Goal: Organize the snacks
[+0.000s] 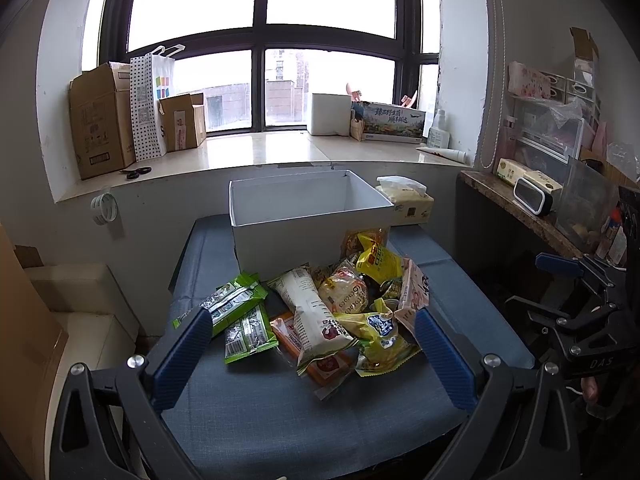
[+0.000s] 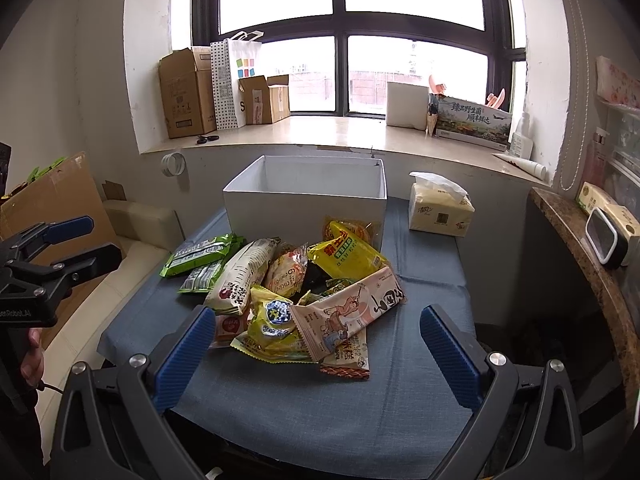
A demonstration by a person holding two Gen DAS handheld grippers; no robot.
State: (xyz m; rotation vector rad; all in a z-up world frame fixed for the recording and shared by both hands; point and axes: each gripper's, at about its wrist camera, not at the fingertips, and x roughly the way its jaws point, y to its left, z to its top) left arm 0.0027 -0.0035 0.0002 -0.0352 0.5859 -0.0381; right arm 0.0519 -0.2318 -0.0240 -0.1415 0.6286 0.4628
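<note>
We hold both grippers back from the pile, spread wide and pinching nothing: the left gripper [image 1: 314,344] frames the snack heap from the lower part of its view, and the right gripper [image 2: 318,344] does the same in its own. The snacks lie in a loose heap at the centre of both frames on the blue cloth [image 1: 280,408], touching the front wall of the white box [image 1: 280,236], which stands open just above them in the picture; what we can see of its inside looks bare. For the right gripper, the nearest piece is the pink packet [image 2: 348,312], lying just above and between its fingers, its long axis slanting from lower left to upper right of the frame. For the left gripper, the long white packet [image 1: 308,312] sits between the fingers, its axis running from upper left to lower right, with the green packets [image 1: 236,316] close by the left finger. We judge nothing is sorted yet, and either hand is about equally near; a grasp across a packet's short side would need the wrist turned to meet that slant
</note>
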